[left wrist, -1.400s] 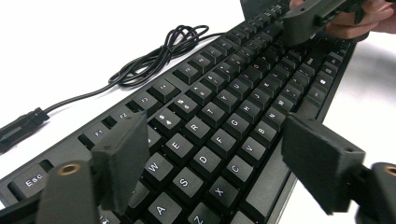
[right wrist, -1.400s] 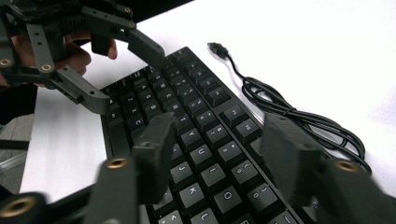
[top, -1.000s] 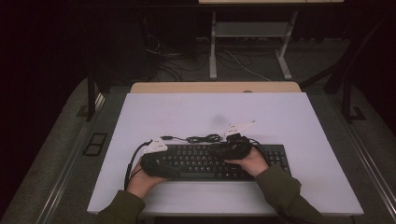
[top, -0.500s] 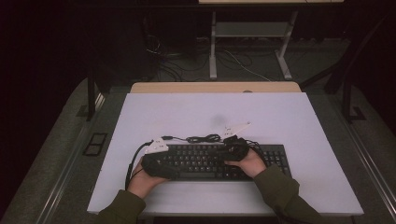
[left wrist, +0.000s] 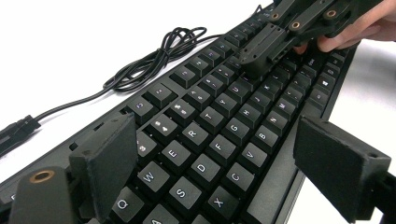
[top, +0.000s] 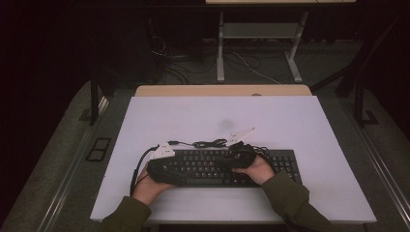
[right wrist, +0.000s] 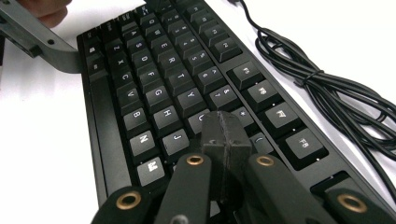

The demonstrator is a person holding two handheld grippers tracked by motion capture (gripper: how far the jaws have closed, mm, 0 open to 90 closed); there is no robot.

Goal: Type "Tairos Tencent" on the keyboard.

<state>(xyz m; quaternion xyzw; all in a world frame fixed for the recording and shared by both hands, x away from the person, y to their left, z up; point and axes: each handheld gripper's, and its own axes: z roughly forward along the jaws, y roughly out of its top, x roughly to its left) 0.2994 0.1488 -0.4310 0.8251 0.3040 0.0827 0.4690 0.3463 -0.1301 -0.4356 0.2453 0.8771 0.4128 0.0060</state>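
We see the right claw (right wrist: 223, 135) clenched, its two jaws pressed flat together with nothing between them, the tip resting down on the keys near the middle of the keyboard (right wrist: 154, 88). In the left claw's own view that same right claw (left wrist: 261, 49) sits on the upper key rows, with fingers (left wrist: 343, 42) of the right hand just behind it. The left claw (left wrist: 224, 158) is released, its jaws spread wide over the letter keys at the keyboard's left end. From above we find the keyboard (top: 283, 162) lying on the white bench (top: 290, 121), near its front edge, with both hands over it. Its black cable (top: 208, 143) lies coiled on the bench just behind the keyboard.
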